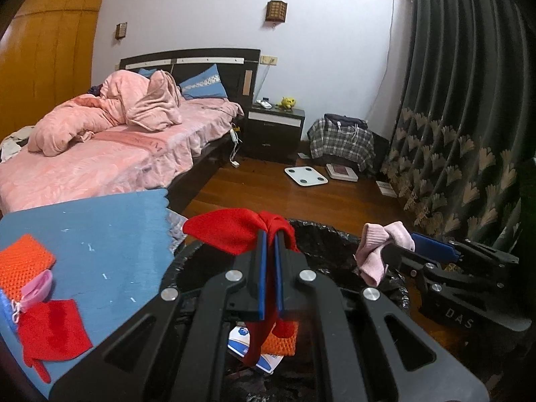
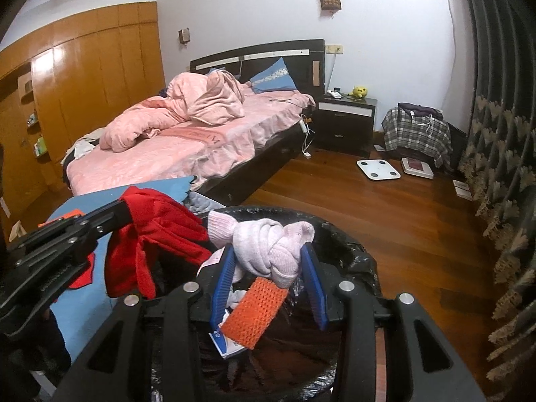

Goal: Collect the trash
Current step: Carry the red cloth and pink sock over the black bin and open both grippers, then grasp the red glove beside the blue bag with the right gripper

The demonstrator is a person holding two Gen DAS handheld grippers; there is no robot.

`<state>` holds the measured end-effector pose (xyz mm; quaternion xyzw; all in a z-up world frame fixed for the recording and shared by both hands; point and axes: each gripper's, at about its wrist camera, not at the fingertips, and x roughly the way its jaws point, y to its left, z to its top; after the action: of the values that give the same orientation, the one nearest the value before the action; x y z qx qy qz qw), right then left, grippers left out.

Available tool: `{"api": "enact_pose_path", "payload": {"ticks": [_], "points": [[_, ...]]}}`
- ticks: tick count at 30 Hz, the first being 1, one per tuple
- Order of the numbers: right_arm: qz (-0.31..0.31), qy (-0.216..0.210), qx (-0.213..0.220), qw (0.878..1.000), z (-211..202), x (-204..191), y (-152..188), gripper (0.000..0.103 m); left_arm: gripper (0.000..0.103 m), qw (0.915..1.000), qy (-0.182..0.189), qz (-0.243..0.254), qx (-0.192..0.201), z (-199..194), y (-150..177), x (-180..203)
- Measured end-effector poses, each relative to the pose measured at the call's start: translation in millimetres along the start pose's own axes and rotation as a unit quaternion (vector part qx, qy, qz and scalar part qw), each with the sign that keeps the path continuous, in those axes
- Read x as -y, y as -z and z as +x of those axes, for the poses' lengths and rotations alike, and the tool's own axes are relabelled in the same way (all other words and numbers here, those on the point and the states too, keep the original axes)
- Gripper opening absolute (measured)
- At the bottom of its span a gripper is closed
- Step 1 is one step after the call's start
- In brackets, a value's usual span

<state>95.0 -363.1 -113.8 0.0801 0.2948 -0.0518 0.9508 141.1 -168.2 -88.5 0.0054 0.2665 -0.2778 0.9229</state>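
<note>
My left gripper (image 1: 269,234) is shut on a red knitted cloth (image 1: 234,234), which hangs over the black-lined trash bin (image 1: 321,234). In the right wrist view the same red cloth (image 2: 150,234) dangles from the left gripper (image 2: 125,207) at the bin's left side. My right gripper (image 2: 268,251) is shut on a knotted pale pink sock (image 2: 268,248) above the bin (image 2: 338,234). From the left wrist view that pink sock (image 1: 378,251) hangs at the right gripper (image 1: 398,244). Inside the bin lie an orange knitted piece (image 2: 254,315) and a blue-white packet (image 2: 224,341).
A blue mat (image 1: 100,234) left of the bin carries an orange knitted piece (image 1: 23,264), a pink item (image 1: 37,288) and a red cloth (image 1: 50,331). A bed (image 1: 100,154) stands behind. A nightstand (image 1: 276,130), white scale (image 1: 305,176) and dark curtain (image 1: 462,100) border the wooden floor.
</note>
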Motion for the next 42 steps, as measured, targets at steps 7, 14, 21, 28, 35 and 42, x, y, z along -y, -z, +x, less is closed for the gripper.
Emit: {"api": "enact_pose_path", "payload": {"ticks": [7, 14, 21, 28, 35, 42], "points": [[0.005, 0.011, -0.003, 1.0, 5, 7, 4, 0.061, 0.031, 0.9998, -0.001, -0.01, -0.015, 9, 1, -10], [0.005, 0.018, 0.007, 1.0, 0, 0, 6, 0.096, 0.062, 0.9992, -0.024, -0.032, -0.008, -11, 8, -35], [0.0, 0.008, 0.007, 1.0, -2, -26, 7, 0.097, 0.085, 0.9946, -0.091, -0.05, 0.001, -46, 27, -80], [-0.013, -0.038, -0.001, 0.999, 6, -82, 13, 0.097, 0.086, 0.9825, -0.177, -0.06, 0.0, -88, 51, -135], [-0.064, -0.114, -0.006, 0.991, 15, -170, 20, 0.097, 0.086, 0.9628, -0.254, -0.089, -0.016, -125, 82, -201], [-0.111, -0.16, -0.025, 0.981, 34, -242, 32, 0.097, 0.086, 0.947, -0.3, -0.113, -0.023, -150, 104, -247]]}}
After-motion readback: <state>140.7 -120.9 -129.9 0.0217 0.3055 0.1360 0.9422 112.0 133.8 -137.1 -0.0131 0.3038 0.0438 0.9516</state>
